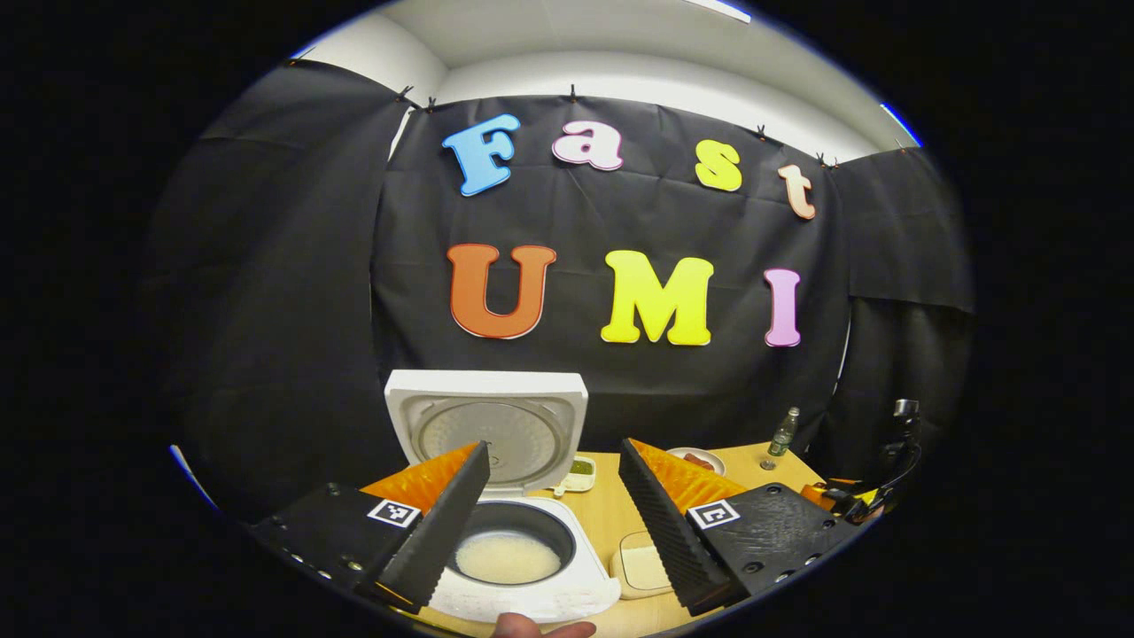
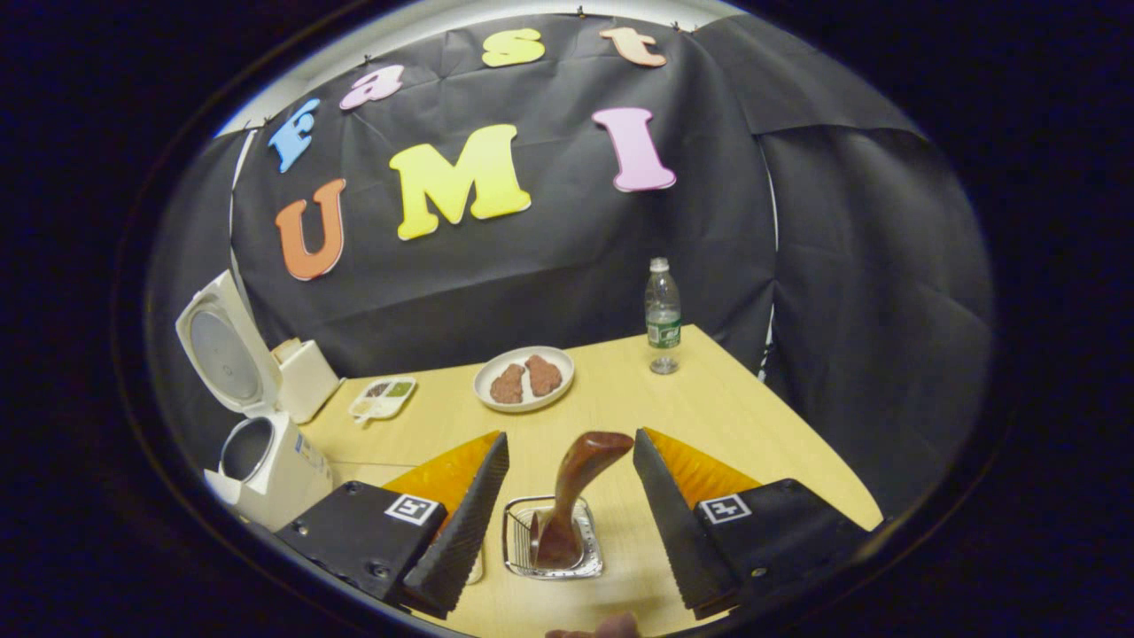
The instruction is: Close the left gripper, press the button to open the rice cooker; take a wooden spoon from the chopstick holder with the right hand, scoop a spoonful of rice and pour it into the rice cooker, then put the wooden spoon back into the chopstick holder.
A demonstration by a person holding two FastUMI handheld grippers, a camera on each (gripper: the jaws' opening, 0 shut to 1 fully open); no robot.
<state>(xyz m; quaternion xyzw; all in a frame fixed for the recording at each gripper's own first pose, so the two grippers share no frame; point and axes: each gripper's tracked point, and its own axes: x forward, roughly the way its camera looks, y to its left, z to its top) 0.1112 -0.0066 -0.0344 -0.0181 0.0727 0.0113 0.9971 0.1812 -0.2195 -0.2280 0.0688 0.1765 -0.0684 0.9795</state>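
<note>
Spoon (image 2: 571,496) bowl hidden inside chopstick holder (image 2: 518,560) | rice cooker (image 1: 523,549) lid up | both grippers' jaws wide apart, empty

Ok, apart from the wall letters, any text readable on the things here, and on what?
Water bottle label: too small to read.
Rice cooker side print: blurred, unreadable.
Square tags on left gripper and right gripper: patterns, no words.

A staged recording booth, not a real kitchen: black cloth (image 2: 549,266) clipped up as walls around 1 wooden table (image 2: 735,416). Kitchen props sit on it, a rice cooker (image 1: 523,549) at 6 o'clock in the left gripper view, a plate (image 2: 524,378) and bottle (image 2: 662,315) near 12 in the right.
</note>
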